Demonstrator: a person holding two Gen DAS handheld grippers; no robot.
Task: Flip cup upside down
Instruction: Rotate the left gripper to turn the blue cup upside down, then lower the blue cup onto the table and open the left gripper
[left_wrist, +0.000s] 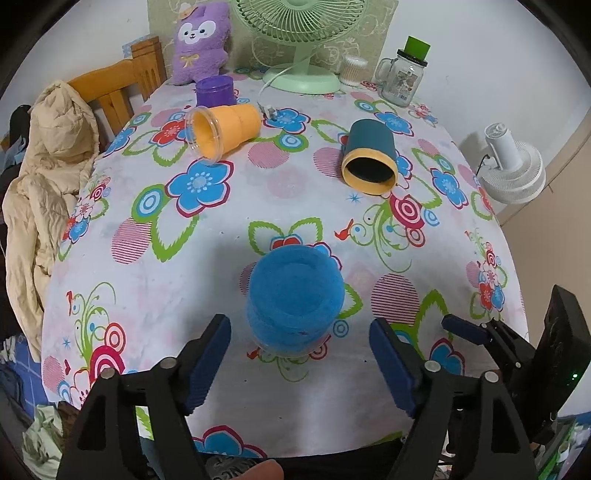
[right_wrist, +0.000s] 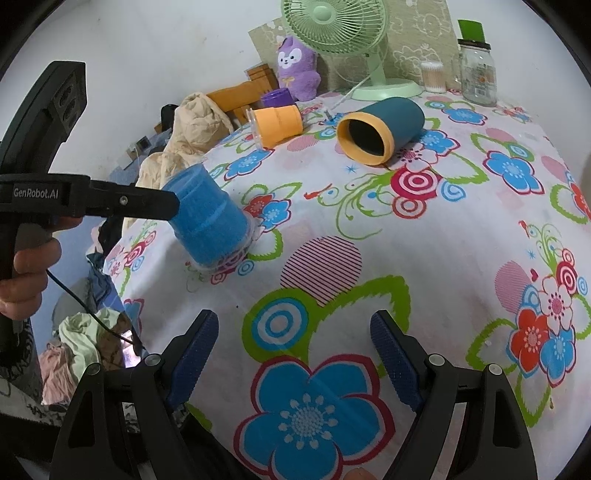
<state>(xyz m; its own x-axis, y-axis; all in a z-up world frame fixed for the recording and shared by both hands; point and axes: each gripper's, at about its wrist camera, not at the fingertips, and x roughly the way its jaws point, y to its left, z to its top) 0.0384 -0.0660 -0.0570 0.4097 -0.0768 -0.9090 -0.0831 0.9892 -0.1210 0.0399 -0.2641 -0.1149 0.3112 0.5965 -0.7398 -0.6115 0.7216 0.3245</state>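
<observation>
**Blue cup down on its rim, two more cups lying on their sides**

Blue cup (left_wrist: 295, 299) stands mouth-down on the flowered tablecloth (left_wrist: 155, 266), near the front edge, so I judge this flip done. My left gripper (left_wrist: 299, 354) is spread wide around it, and none of its fingers (left_wrist: 208, 358) seem to touch the cup. My right gripper (right_wrist: 291, 354) hangs released over bare cloth, holding nothing.

Next I'd back the left gripper off and go for another cup; that calls for a grasp across the body and a turn onto the rim.

The teal cup (right_wrist: 380, 127) lies on its side, its dark inside looking empty. The orange cup (left_wrist: 225, 127) also lies sideways; nothing shows in it. Behind it a purple container (left_wrist: 215, 90) stands upright, contents hidden.
</observation>
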